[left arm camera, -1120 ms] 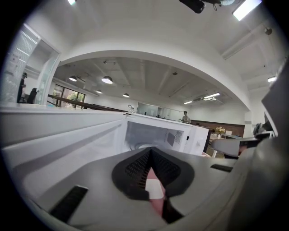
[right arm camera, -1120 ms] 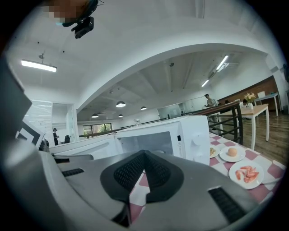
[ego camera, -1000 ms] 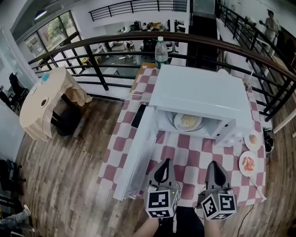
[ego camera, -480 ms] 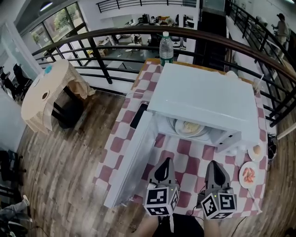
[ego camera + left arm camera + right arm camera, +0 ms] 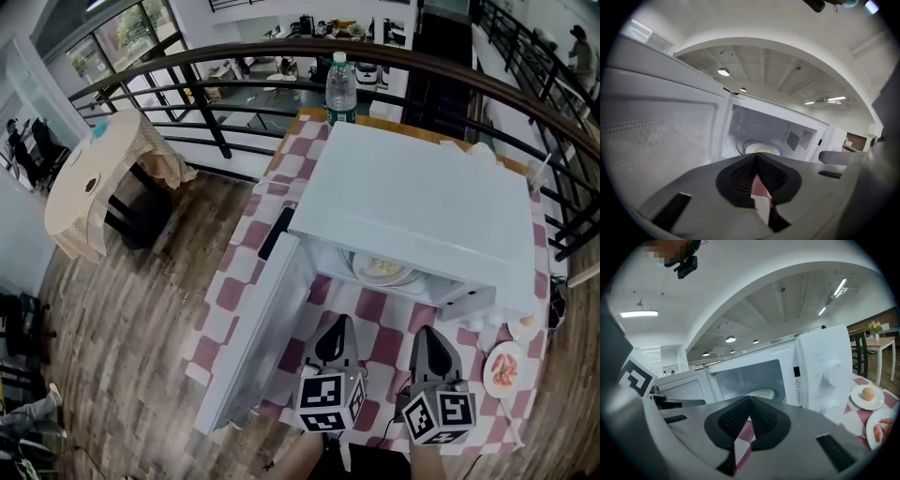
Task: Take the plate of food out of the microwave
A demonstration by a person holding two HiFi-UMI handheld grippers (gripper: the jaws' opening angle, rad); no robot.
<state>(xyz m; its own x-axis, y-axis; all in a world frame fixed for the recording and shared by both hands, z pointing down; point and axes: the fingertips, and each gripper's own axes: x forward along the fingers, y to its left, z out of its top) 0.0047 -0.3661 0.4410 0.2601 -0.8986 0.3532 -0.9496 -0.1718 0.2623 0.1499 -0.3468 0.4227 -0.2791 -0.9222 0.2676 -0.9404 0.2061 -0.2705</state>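
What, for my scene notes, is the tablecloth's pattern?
The tablecloth has red-and-white checks, clearest in the head view.

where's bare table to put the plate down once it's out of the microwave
Freest: the checked cloth just before the microwave mouth, bordered by the open door at left and the table's near edge. Crowded: the right front corner, with the egg dish and the plate of pink food.

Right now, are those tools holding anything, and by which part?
Nothing. The left gripper and right gripper are both shut and empty; the plate sits untouched inside the microwave.
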